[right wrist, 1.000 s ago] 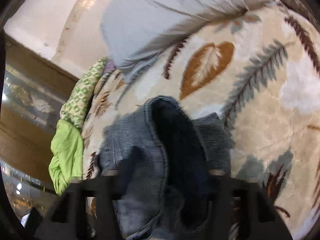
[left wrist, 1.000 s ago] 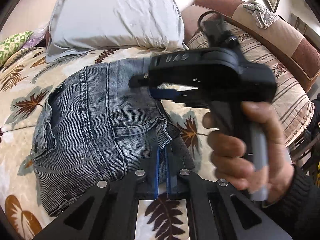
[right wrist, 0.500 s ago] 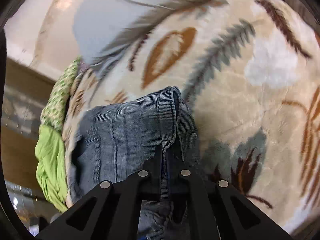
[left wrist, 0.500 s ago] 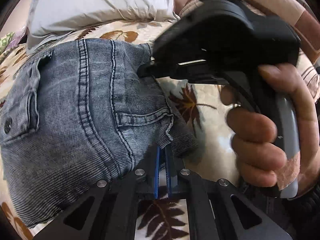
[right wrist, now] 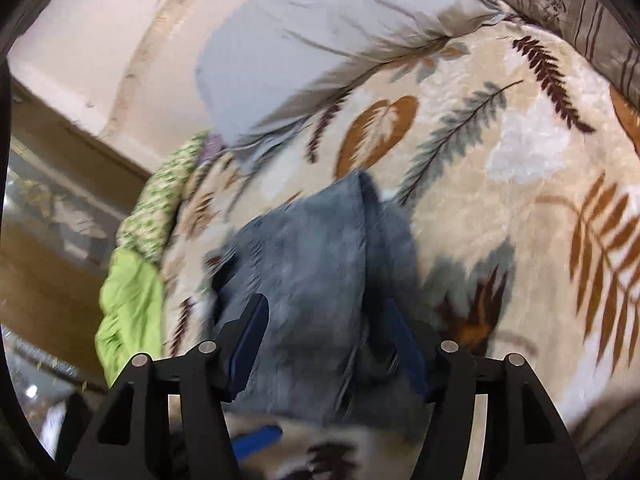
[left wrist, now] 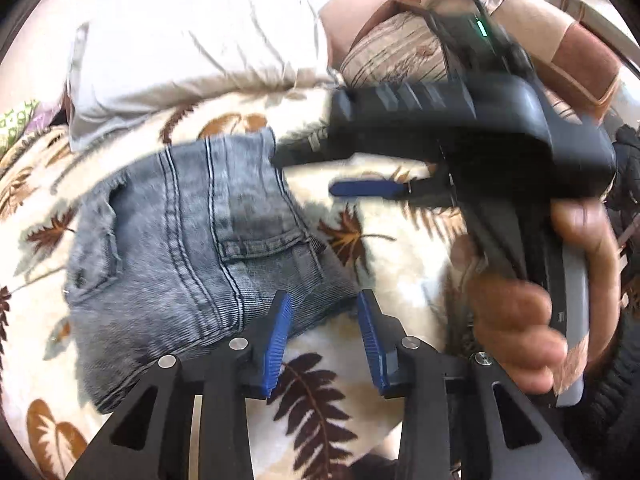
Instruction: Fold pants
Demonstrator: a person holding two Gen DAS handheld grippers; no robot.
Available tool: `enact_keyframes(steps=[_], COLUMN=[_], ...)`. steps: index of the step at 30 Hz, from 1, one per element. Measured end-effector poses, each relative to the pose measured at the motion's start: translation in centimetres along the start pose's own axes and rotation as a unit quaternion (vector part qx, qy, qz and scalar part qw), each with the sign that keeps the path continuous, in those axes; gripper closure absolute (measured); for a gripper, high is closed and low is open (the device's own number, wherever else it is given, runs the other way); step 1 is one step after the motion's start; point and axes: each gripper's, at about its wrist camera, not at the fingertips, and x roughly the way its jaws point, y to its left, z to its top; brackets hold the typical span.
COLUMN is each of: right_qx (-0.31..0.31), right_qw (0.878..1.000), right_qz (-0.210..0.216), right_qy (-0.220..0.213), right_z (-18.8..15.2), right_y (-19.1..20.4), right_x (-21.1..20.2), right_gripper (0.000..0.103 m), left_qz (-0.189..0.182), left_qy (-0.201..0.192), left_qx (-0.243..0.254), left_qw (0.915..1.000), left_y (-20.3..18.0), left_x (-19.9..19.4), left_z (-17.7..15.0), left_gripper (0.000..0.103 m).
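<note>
Both the left tongs (left wrist: 324, 332) and right tongs (right wrist: 324, 344) have just been opening, released, over the folded jeans' (left wrist: 192, 240) near hem on the leaf-print blanket (left wrist: 400, 280), the right-wrist view blurred.

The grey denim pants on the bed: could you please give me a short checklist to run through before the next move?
1. Left tongs released: ok, they have just been opening and the blue pads stand apart from the grey denim pants.
2. Right tongs released: ok, they too have just been opening; the pants lie between the pads unclamped.
3. Pants folded into a compact bundle on the leaf-patterned blanket: ok.
4. Fold edges aligned: cannot tell, both views are blurred.
5. Pale grey pillow clear of the pants: ok, blanket shows between them.
6. Green cloth at the bed's edge clear of the pants: ok.
</note>
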Motion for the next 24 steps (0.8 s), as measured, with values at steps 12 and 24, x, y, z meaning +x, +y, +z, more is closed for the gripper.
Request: enact_keyframes(steps=[12, 24], right_qx=[-0.054, -0.105], right_qw=[0.995, 0.975], right_qz=[-0.085, -0.174], right_qy=[0.019, 0.093], right_z=[-2.0, -4.1], right_y=[1.4, 1.7], right_x=[3.2, 5.6], right_gripper=[0.055, 0.094], left_qz=[0.131, 0.191], left_qy=[-0.042, 0.016], left_qx=[-0.246, -0.207], left_qw=[0.9594, 0.9593], left_y=[10.9, 8.1], left_x=[-2.4, 0.7], left_z=[-1.6, -0.4], left_gripper=[0.05, 0.046])
